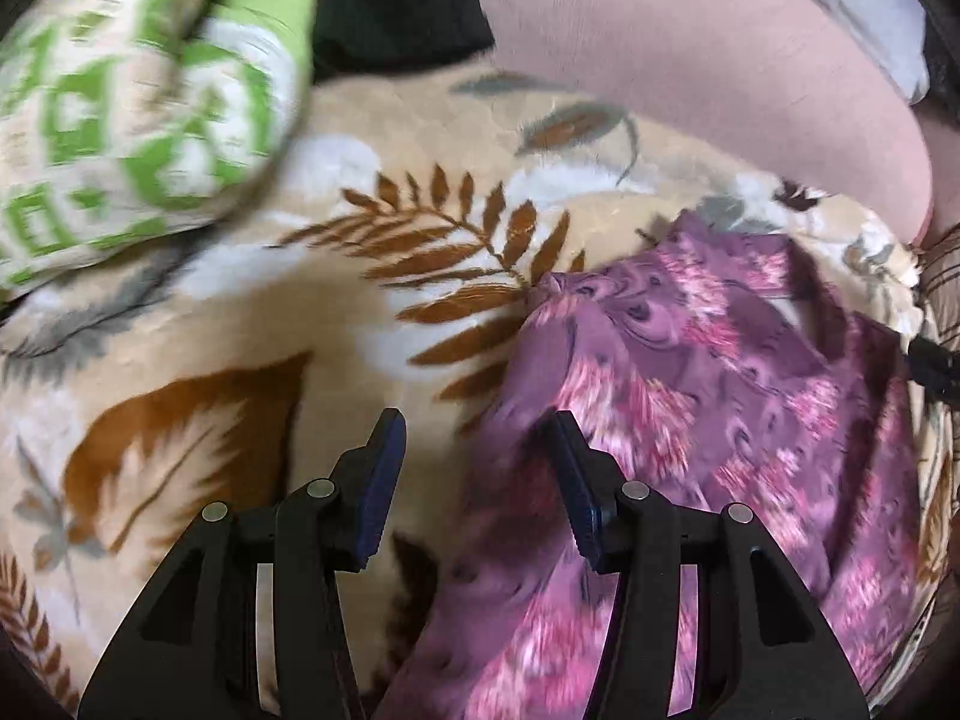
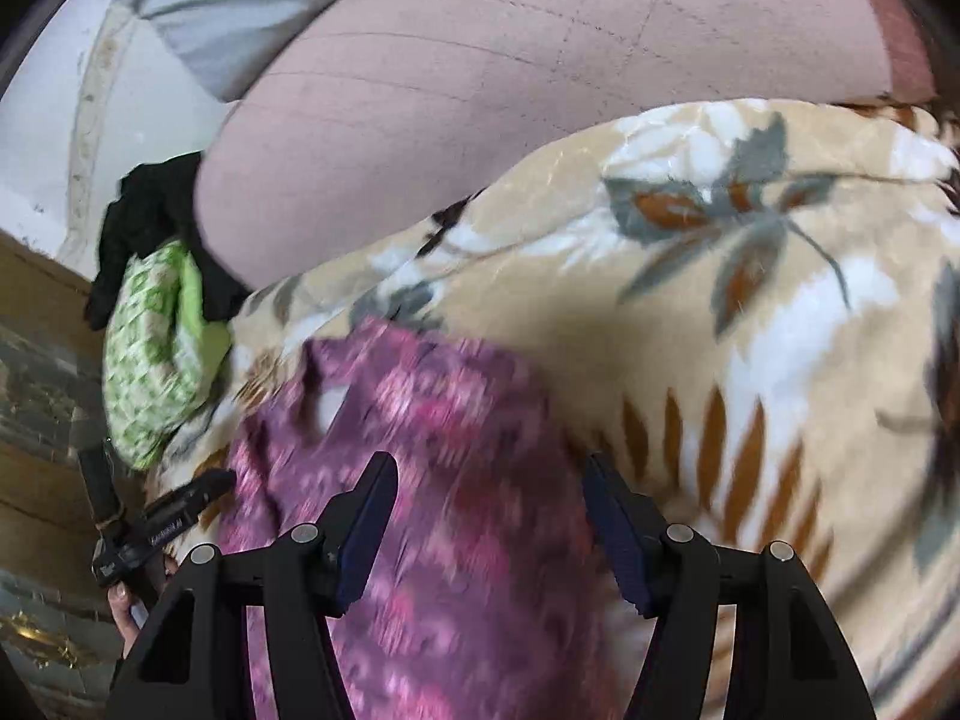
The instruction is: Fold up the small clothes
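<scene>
A purple and pink patterned garment (image 1: pixel 708 396) lies rumpled on a beige blanket printed with brown leaves (image 1: pixel 252 324). My left gripper (image 1: pixel 475 429) hovers over the garment's left edge, jaws apart, nothing pinched between them. In the right wrist view the same garment (image 2: pixel 432 414) spreads below my right gripper (image 2: pixel 489 471), which also stands open above the cloth. The left gripper (image 2: pixel 186 498) shows at the garment's left side, with the person's hand (image 2: pixel 129 606) behind it. The pictures are blurred by motion.
A green and white patterned cloth (image 1: pixel 132 96) is bunched at the blanket's far left, also seen as the green cloth (image 2: pixel 156 348). A black cloth (image 1: pixel 396 6) lies behind it. A pink sheet (image 2: pixel 540 96) covers the bed beyond the blanket (image 2: pixel 780 312).
</scene>
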Available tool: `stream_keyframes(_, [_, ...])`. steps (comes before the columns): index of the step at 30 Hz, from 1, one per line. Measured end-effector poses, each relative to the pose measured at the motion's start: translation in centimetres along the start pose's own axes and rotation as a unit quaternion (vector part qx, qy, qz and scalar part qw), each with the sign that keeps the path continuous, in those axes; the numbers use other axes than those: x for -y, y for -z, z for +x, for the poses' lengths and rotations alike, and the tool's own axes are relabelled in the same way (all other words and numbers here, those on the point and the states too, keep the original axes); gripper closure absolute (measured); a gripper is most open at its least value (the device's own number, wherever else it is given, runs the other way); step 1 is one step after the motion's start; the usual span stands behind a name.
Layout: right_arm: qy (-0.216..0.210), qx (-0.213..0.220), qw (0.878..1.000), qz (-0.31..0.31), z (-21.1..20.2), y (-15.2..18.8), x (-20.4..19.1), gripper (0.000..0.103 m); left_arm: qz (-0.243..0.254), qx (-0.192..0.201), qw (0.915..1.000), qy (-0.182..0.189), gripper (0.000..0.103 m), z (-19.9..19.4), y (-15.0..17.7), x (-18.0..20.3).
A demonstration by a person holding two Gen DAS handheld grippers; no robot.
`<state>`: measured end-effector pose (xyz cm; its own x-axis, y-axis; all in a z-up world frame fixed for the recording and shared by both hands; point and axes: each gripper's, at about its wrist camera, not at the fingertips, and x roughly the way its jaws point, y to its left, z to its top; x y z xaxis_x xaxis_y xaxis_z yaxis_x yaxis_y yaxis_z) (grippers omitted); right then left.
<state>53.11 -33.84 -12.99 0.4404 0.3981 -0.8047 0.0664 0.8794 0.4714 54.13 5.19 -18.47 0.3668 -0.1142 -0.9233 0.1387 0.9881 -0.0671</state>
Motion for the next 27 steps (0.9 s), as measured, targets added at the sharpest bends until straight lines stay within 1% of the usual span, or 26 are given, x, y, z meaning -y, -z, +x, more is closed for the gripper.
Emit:
stream_keyframes(1, [0.011, -0.007, 1.000, -0.001, 1.0, -0.6, 0.0, 0.040, 0.001, -0.005, 1.0000, 0.000, 0.054, 0.8, -0.5, 0.1])
stream_keyframes(2, [0.025, -0.010, 1.000, -0.001, 2.0, -1.0, 0.2, 0.046, -0.003, -0.007, 1.0000, 0.000, 0.054, 1.2, -0.9, 0.1])
stream_keyframes(3, [0.031, -0.009, 0.999, -0.002, 2.6, -1.3, 0.3, 0.054, -0.012, -0.007, 0.9999, 0.008, 0.054, 1.5, -1.4, 0.2])
stream_keyframes(4, [0.038, -0.008, 0.999, -0.004, 3.3, -1.4, 0.4, 0.060, -0.017, -0.004, 0.9997, 0.016, 0.064, 1.5, -1.8, 0.4])
stream_keyframes(5, [0.053, -0.009, 0.999, -0.007, 4.0, -1.3, 0.3, 0.072, -0.014, 0.000, 0.9997, 0.022, 0.077, 1.4, -2.0, 0.8])
stream_keyframes(6, [0.061, -0.007, 0.998, -0.012, 4.0, -1.2, 0.2, 0.083, -0.002, -0.006, 0.9995, 0.030, 0.094, 1.4, -2.2, 1.4])
stream_keyframes(7, [0.061, -0.001, 0.998, -0.024, 3.8, -1.1, -0.2, 0.090, 0.008, -0.005, 0.9999, 0.011, 0.096, 1.2, -2.2, 2.0])
stream_keyframes(8, [0.058, 0.003, 0.998, -0.032, 3.3, -0.9, -0.6, 0.095, 0.018, -0.006, 0.9998, 0.003, 0.097, 0.8, -2.2, 2.3])
stream_keyframes(9, [0.066, 0.007, 0.997, -0.036, 2.6, -0.7, -0.9, 0.095, 0.020, -0.006, 0.9998, 0.006, 0.099, 0.3, -2.2, 2.2])
stream_keyframes(10, [0.066, 0.014, 0.997, -0.041, 1.6, -0.6, -1.2, 0.095, 0.011, 0.005, 0.9998, 0.014, 0.099, -1.3, -2.3, 1.6])
stream_keyframes(11, [0.054, 0.023, 0.997, -0.044, 0.0, -0.2, -1.4, 0.096, 0.003, 0.016, 0.9995, 0.027, 0.099, -2.8, -2.3, 1.2])
stream_keyframes(12, [0.046, 0.034, 0.997, -0.049, -1.9, 0.4, -1.7, 0.096, -0.010, 0.043, 0.9972, 0.060, 0.099, -6.1, -1.9, 0.2])
stream_keyframes(13, [0.038, 0.040, 0.997, -0.054, -3.1, 0.8, -2.0, 0.096, -0.021, 0.059, 0.9950, 0.078, 0.099, -8.2, -1.5, -0.5])
stream_keyframes(14, [0.027, 0.053, 0.996, -0.071, -5.4, 2.0, -2.8, 0.096, -0.030, 0.077, 0.9917, 0.099, 0.099, -11.0, -0.5, -1.2])
stream_keyframes(15, [0.015, 0.071, 0.994, -0.085, -7.9, 3.6, -3.6, 0.096, -0.032, 0.097, 0.9877, 0.118, 0.099, -14.1, 1.2, -1.7])
stream_keyframes(16, [-0.001, 0.084, 0.992, -0.094, -10.3, 5.5, -4.1, 0.096, -0.026, 0.124, 0.9832, 0.131, 0.099, -17.4, 3.7, -2.0])
stream_keyframes(17, [-0.011, 0.094, 0.991, -0.099, -12.2, 7.3, -4.5, 0.096, -0.023, 0.139, 0.9806, 0.136, 0.099, -19.3, 5.4, -2.1])
stream_keyframes(18, [-0.023, 0.108, 0.988, -0.104, -14.5, 9.6, -4.8, 0.096, -0.019, 0.152, 0.9776, 0.145, 0.099, -21.7, 8.4, -2.3])
stream_keyframes(19, [-0.042, 0.126, 0.986, -0.104, -17.4, 13.2, -5.0, 0.096, -0.015, 0.163, 0.9755, 0.148, 0.099, -24.1, 12.4, -2.5])
stream_keyframes(20, [-0.055, 0.136, 0.984, -0.102, -19.6, 16.2, -5.0, 0.096, -0.013, 0.167, 0.9754, 0.143, 0.099, -25.1, 14.6, -2.5])
stream_keyframes(21, [-0.060, 0.143, 0.983, -0.099, -20.5, 18.2, -5.3, 0.096, -0.019, 0.166, 0.9756, 0.142, 0.099, -26.6, 19.0, -2.7])
stream_keyframes(23, [-0.080, 0.159, 0.981, -0.079, -23.1, 24.8, -4.5, 0.096, -0.032, 0.162, 0.9757, 0.144, 0.099, -27.0, 23.7, -2.2])
stream_keyframes(24, [-0.082, 0.157, 0.982, -0.066, -23.3, 28.2, -3.9, 0.096, -0.035, 0.156, 0.9790, 0.126, 0.099, -26.8, 26.8, -1.3])
stream_keyframes(25, [-0.076, 0.149, 0.984, -0.061, -23.0, 30.0, -3.4, 0.096, -0.026, 0.144, 0.9852, 0.090, 0.099, -25.8, 29.4, 0.0])
stream_keyframes(26, [-0.058, 0.135, 0.988, -0.055, -21.9, 32.3, -2.9, 0.096, -0.020, 0.125, 0.9893, 0.072, 0.099, -24.6, 30.8, 0.9])
stream_keyframes(27, [-0.033, 0.124, 0.990, -0.051, -20.5, 34.3, -2.4, 0.096, -0.018, 0.077, 0.9949, 0.063, 0.099, -22.0, 32.9, 2.0])
